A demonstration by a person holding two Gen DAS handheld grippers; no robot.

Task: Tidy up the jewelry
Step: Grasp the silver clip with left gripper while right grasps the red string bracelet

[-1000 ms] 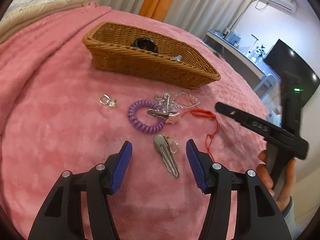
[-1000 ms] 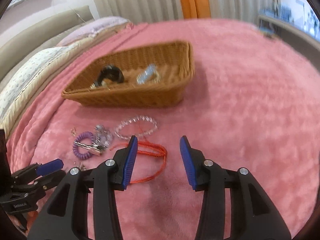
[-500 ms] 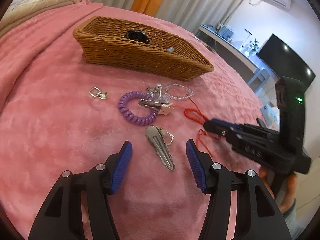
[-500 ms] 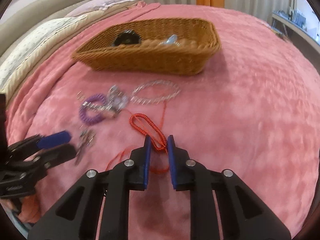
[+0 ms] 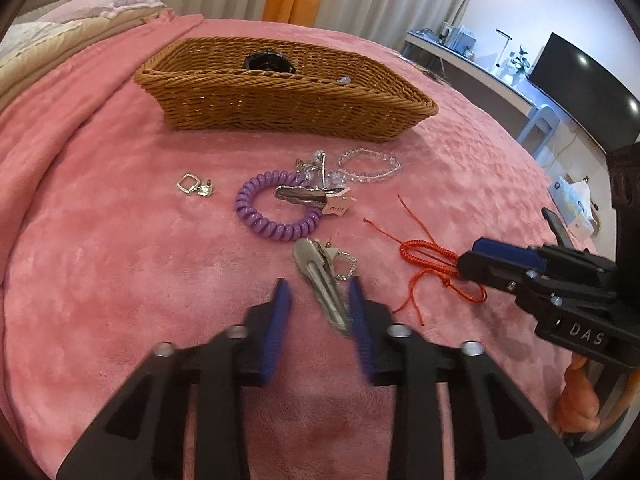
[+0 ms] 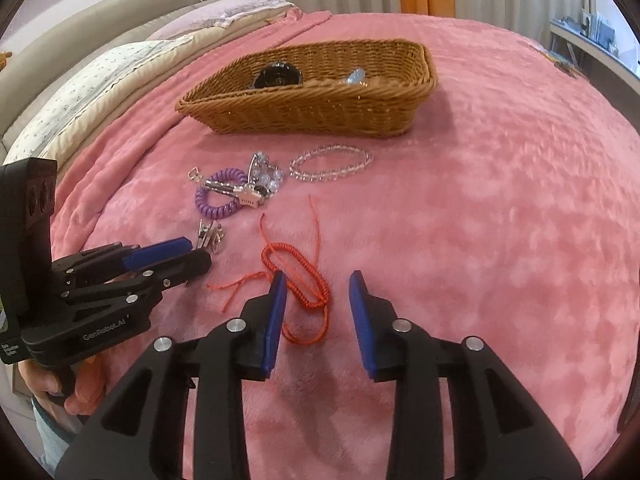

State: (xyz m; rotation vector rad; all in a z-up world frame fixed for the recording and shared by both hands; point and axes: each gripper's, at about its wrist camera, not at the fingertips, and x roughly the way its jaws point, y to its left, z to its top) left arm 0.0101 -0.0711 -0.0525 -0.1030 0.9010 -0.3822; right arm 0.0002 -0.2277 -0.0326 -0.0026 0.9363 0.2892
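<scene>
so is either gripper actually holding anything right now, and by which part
Nothing is held. The left gripper stands open around the silver hair clip; the right gripper stands open over the red cord bracelet.

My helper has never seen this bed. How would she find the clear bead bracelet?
Start at the wicker basket on the pink blanket. Just in front of it lies the clear bead bracelet: a flat ring of see-through beads, unlike the purple coil beside it.

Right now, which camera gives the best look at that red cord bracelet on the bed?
The right wrist view: the red cord bracelet lies whole between the open right gripper fingers. In the left wrist view it sits off to the side, partly hidden behind that gripper.
</scene>
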